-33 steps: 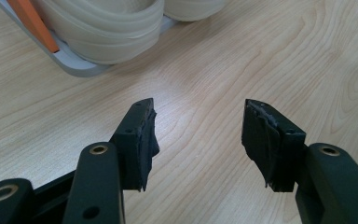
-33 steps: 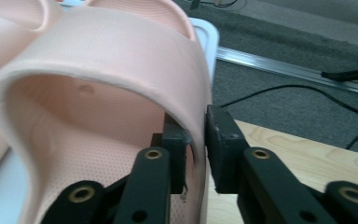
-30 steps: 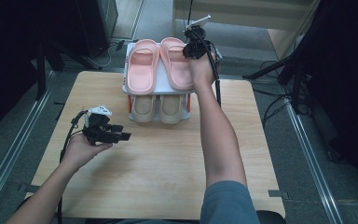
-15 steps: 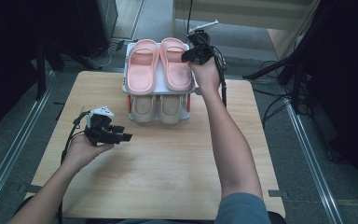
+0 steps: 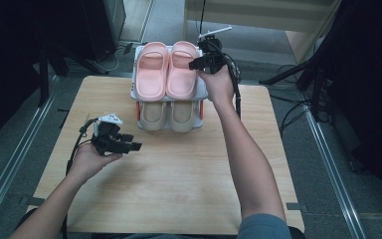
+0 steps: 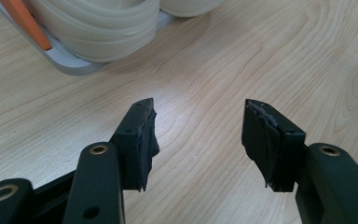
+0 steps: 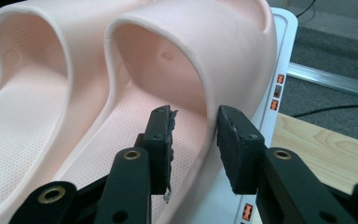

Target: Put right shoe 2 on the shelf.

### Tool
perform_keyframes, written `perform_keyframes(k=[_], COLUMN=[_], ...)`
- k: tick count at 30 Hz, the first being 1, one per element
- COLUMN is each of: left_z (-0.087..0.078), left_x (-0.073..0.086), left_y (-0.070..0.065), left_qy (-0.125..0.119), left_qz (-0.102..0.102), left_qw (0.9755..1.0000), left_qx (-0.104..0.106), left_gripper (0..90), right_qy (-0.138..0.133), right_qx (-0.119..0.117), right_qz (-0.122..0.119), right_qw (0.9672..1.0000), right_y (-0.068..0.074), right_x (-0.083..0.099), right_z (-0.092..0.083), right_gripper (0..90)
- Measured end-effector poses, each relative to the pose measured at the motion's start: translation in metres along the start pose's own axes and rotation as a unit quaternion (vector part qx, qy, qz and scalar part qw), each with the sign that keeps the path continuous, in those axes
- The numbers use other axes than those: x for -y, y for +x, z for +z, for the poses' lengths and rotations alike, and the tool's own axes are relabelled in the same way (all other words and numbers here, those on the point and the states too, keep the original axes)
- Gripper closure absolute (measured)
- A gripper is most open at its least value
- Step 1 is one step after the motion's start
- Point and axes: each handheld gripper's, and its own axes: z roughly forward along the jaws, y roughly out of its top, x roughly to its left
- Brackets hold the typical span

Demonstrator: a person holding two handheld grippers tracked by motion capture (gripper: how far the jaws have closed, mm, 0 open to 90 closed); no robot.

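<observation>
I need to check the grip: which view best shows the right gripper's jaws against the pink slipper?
The right gripper view: the right gripper straddles the pink slipper sidewall, pads not visibly pressing. The high view shows it small at the slipper.

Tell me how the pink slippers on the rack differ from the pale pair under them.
The pink slippers lie on the top shelf of the rack, fully in sight from above; the cream slippers sit on the lower shelf, half hidden under it. The pink pair has the right gripper at the side wall of its right-hand slipper, jaws astride it; nothing touches the cream pair. Both pairs are slides set side by side, facing the same way.
</observation>
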Motion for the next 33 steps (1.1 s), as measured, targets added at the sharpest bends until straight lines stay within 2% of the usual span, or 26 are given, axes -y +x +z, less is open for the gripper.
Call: perform_keyframes(k=[3, 12, 21, 27, 29, 33], left_z=[-0.001, -0.002, -0.001, -0.002, -0.002, -0.002], left_x=[0.000, 0.000, 0.000, 0.000, 0.001, 0.001], left_y=[0.000, 0.001, 0.000, 0.001, 0.001, 0.002], left_qy=[0.000, -0.004, -0.003, -0.002, 0.000, -0.002], left_qz=[0.000, -0.002, -0.001, -0.001, -0.001, 0.000], left_qw=[1.0000, 1.0000, 1.0000, 1.0000, 1.0000, 1.0000], left_qx=[0.000, -0.002, -0.005, -0.004, -0.006, -0.006], left_gripper=[44.7, 44.6, 44.6, 44.7, 44.6, 44.7], right_qy=[0.000, -0.011, -0.018, -0.015, -0.016, -0.009], right_qx=[-0.003, -0.009, -0.013, -0.009, -0.011, -0.010], right_qz=[0.002, -0.017, -0.032, -0.021, -0.019, -0.032], right_qw=[1.0000, 0.9998, 0.9992, 0.9996, 0.9996, 0.9994], right_y=[0.000, 0.000, -0.008, -0.022, -0.023, -0.023], right_x=[0.000, 0.002, 0.011, 0.020, 0.024, 0.032], right_z=[-0.001, -0.007, -0.020, -0.026, -0.028, -0.031], right_gripper=[66.1, 66.0, 66.8, 79.2, 80.7, 81.8])
